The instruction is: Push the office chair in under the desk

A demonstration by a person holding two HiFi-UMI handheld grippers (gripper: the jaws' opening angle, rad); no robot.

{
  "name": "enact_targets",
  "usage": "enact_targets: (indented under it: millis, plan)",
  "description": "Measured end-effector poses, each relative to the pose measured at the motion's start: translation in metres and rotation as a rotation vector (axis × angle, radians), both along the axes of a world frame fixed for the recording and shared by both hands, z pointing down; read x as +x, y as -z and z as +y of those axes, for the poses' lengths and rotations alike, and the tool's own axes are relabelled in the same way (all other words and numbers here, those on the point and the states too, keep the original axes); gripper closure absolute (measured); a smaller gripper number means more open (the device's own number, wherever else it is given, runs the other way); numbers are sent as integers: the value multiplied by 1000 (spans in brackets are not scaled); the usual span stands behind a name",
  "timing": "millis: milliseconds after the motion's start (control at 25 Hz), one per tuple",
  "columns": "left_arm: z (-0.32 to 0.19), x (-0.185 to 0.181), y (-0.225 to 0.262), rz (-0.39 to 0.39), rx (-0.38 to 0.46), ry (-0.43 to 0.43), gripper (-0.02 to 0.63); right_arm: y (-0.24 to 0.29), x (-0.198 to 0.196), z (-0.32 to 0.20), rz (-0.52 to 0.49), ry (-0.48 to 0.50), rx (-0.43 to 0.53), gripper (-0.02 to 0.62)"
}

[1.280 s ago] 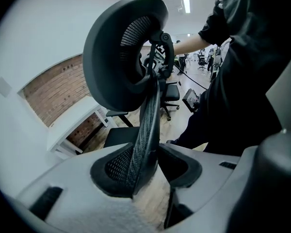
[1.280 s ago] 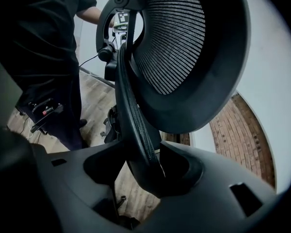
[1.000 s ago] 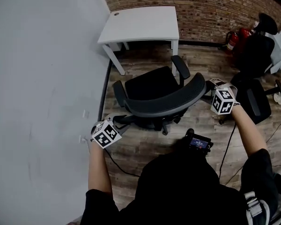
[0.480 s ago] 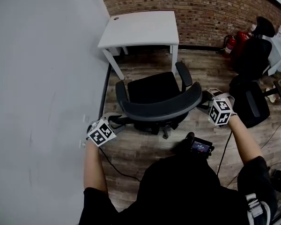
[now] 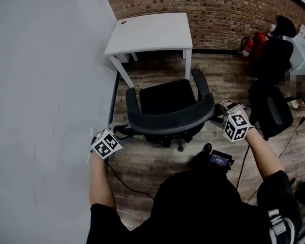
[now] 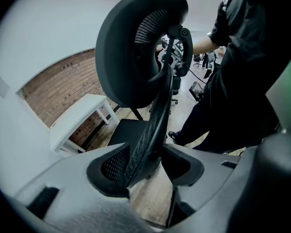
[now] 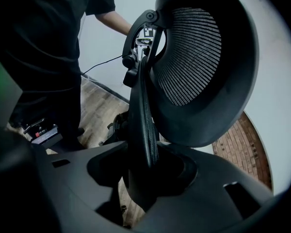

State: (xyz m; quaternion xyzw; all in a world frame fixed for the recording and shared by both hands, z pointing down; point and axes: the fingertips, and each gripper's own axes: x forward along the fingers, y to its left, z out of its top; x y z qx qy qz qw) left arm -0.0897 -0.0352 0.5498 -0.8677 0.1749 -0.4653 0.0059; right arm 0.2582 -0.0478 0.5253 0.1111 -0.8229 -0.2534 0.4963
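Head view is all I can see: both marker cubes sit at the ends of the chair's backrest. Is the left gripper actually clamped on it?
Observer: It looks not. In the left gripper view the backrest rim stands between the left gripper's jaws, which have just been opening. A strip of floor shows between the rim and one pad.
Operator: And the right one?
Observer: The right gripper's jaws have just been closing. The rim fills the gap between its pads, so it looks clamped.
Operator: Anything I'm missing from above?
Observer: A mesh headrest stands above the backrest.
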Motion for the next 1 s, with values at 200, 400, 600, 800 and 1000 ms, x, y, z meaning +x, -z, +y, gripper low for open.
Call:
enact_targets:
  millis: [200, 400, 600, 800, 1000]
  plan:
    - [-3, 1, 4, 6, 0, -12, 405, 1, -2, -1, -2, 24, -13, 445]
    - [-10, -9, 3, 2, 5, -4, 405, 2, -9, -6, -11, 49, -33, 454]
    - [-13, -9, 5, 3, 1, -21, 405, -1, -14, -4, -33, 58, -67, 460]
    - [-29, -18, 7, 1, 0, -6, 402, 3, -24, -16, -60, 56, -92, 462]
    - [-40, -21, 5, -32, -6, -4, 402, -1, -28, -26, -80, 53, -89, 460]
